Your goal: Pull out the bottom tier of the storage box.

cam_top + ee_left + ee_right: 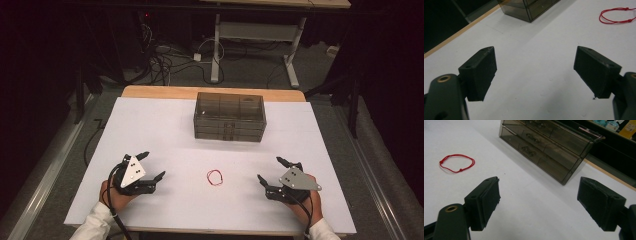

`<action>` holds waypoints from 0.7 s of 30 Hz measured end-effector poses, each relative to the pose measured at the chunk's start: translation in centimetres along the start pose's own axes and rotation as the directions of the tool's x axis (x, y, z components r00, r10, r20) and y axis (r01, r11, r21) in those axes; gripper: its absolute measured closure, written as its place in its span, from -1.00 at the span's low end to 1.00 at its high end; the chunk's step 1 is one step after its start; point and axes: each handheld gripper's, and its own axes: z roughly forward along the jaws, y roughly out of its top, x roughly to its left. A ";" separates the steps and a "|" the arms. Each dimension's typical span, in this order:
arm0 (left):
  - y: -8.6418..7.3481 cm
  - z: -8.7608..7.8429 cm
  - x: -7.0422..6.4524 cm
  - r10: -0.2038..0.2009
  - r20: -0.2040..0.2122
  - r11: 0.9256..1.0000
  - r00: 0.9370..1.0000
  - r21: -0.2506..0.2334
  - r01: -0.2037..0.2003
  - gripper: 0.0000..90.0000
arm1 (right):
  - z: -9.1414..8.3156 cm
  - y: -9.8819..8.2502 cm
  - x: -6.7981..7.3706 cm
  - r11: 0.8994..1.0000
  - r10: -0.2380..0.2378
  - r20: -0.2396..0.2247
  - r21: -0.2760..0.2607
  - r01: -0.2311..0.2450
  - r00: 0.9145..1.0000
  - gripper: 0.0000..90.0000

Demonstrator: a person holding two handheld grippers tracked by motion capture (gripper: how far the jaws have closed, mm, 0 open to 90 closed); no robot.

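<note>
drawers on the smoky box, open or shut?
Shut: on the smoky translucent plastic drawer box all drawer fronts sit flush, none pulled out.

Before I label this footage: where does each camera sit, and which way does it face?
High view: above the person's side, looking forward and down on the table; both hands, left gripper, right gripper.
Left gripper view: along its open jaws toward the red string loop.
Right gripper view: along its open jaws toward the drawer box.
All share loop and box.

lab: dark curtains, tangled floor cables (165, 62), white-topped table (150, 130).
</note>
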 end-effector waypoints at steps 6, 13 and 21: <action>-0.2 -0.1 -0.1 0.004 0.002 1.000 1.000 0.016 -0.004 -0.60 | 1.0 0.7 -0.1 1.000 -0.025 0.008 -0.006 0.025 1.000 -0.51; -0.2 0.0 -0.1 0.009 0.004 1.000 1.000 0.025 -0.009 -0.60 | 2.3 1.3 -0.1 0.998 -0.062 0.012 0.002 0.062 0.998 -0.48; -0.2 -0.1 -0.1 -0.003 0.010 1.000 1.000 0.015 0.002 -0.60 | 3.7 1.9 0.1 0.994 -0.106 0.022 0.007 0.106 0.994 -0.44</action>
